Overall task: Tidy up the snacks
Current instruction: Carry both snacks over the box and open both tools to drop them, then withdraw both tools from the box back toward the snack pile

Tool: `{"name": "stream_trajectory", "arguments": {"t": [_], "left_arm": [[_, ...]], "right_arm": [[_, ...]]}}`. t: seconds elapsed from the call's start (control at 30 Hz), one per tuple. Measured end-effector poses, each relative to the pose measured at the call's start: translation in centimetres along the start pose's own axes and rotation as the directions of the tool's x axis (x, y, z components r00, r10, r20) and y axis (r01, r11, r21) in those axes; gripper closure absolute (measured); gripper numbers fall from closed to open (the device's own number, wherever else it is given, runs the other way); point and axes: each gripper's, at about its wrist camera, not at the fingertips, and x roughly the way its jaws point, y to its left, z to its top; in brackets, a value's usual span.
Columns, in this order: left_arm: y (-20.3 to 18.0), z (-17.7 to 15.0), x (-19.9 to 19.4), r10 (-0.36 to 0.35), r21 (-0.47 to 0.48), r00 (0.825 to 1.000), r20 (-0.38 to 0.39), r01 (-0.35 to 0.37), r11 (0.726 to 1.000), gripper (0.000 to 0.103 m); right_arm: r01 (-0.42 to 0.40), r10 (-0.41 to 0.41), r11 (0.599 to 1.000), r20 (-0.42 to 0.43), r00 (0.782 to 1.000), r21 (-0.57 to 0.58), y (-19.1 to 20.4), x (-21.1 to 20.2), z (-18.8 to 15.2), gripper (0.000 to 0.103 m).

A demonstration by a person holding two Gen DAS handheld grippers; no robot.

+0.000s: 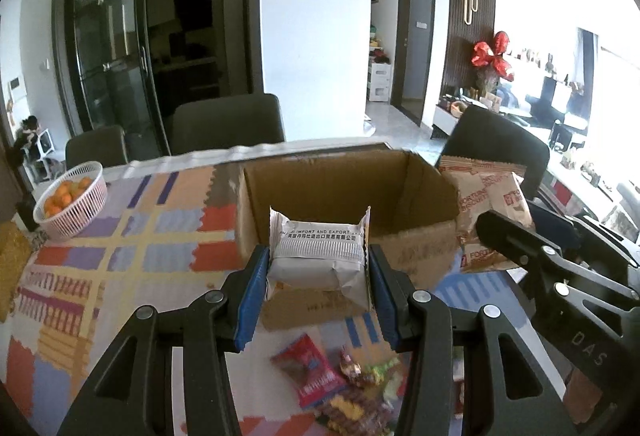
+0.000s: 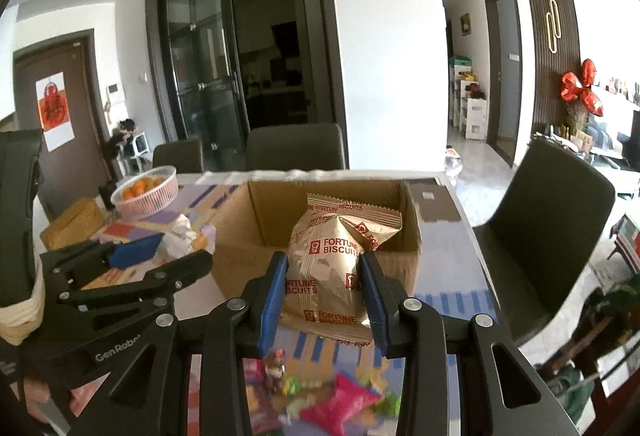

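My left gripper (image 1: 316, 280) is shut on a white snack packet (image 1: 318, 256) and holds it in front of the open cardboard box (image 1: 416, 248). My right gripper (image 2: 324, 292) is shut on a tan Fortune Biscuits bag (image 2: 332, 268), held just before the same box (image 2: 240, 256). The bag also shows in the left wrist view (image 1: 484, 207), to the right of the box. Loose snack packets (image 1: 344, 388) lie on the patterned tablecloth below both grippers; they also show in the right wrist view (image 2: 320, 396).
A pink basket of oranges (image 1: 72, 203) stands at the table's far left. Dark chairs (image 1: 228, 123) stand behind the table and one (image 2: 548, 236) at its right. A yellow box (image 2: 72, 224) lies beside the basket (image 2: 146, 195).
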Motion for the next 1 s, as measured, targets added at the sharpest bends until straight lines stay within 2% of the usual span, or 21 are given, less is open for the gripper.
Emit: {"name": "stream_trajectory", "arguments": {"t": [0.17,0.4,0.63,0.73,0.77,0.9,1.0], "left_arm": [[0.9,2.7,1.7,-0.032,-0.014,0.999,-0.019,0.032,0.999,0.055],[1.4,5.4,5.4,-0.029,-0.002,0.993,-0.113,0.029,1.000,0.055],[1.5,6.8,8.1,-0.028,-0.002,0.982,-0.188,0.028,1.000,0.053],[1.5,7.0,8.6,-0.017,-0.003,0.980,-0.199,0.017,1.000,0.046],[1.5,7.0,8.6,-0.016,-0.001,0.980,-0.199,0.016,1.000,0.040],[1.3,6.4,7.8,0.018,0.023,0.984,-0.180,-0.014,1.000,0.029],[1.3,5.8,6.8,0.019,0.020,0.986,-0.164,-0.016,1.000,0.022]], "right_arm": [[0.013,-0.013,1.000,-0.006,1.000,-0.013,-0.2,2.2,2.4,0.065],[0.007,-0.008,1.000,-0.071,0.997,-0.005,-0.9,5.6,5.3,0.065],[-0.013,0.016,1.000,-0.148,0.989,0.022,-1.8,8.4,6.0,0.065],[-0.003,0.007,1.000,-0.168,0.986,0.028,-2.3,9.1,5.9,0.065],[0.002,0.002,1.000,-0.171,0.985,0.026,-2.4,9.3,5.8,0.064],[0.035,-0.031,0.999,-0.172,0.985,0.019,-2.8,9.2,5.5,0.052],[0.051,-0.051,0.999,-0.165,0.985,-0.001,-2.8,8.5,5.1,0.049]]}}
